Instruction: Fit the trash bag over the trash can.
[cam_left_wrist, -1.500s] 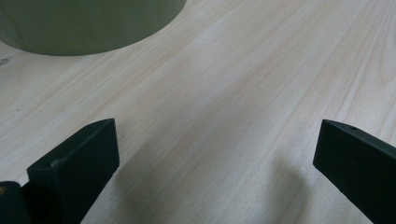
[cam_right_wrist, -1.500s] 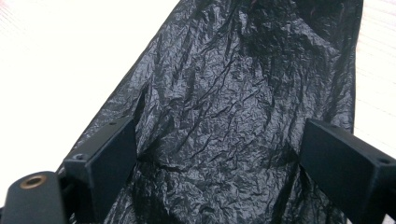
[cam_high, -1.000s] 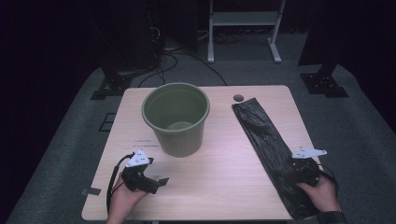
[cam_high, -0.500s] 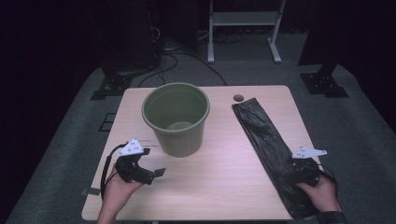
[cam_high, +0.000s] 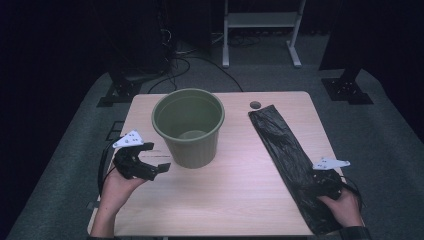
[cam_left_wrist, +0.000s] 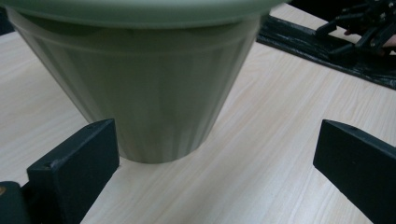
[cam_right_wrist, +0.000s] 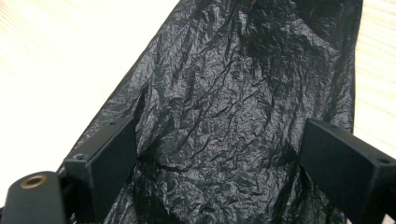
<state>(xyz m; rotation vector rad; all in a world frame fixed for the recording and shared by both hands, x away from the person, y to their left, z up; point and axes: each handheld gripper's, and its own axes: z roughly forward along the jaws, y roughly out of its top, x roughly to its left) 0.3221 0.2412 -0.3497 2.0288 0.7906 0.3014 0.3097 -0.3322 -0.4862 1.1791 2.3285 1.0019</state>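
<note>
From the high view, the left gripper (cam_high: 159, 168) sits at eight o'clock of the green bucket (cam_high: 189, 125) on the table (cam_high: 235, 200), jaws spread and holding nothing, while the right gripper (cam_high: 320, 181) rests over the near end of the flat black bag (cam_high: 287, 147) at four o'clock. In the left gripper view the jaws stand wide apart, the bucket (cam_left_wrist: 140, 88) close ahead toward eleven o'clock, untouched. In the right gripper view the jaws are spread wide either side of the crinkled bag (cam_right_wrist: 233, 107), low over it but not pinching it.
</note>
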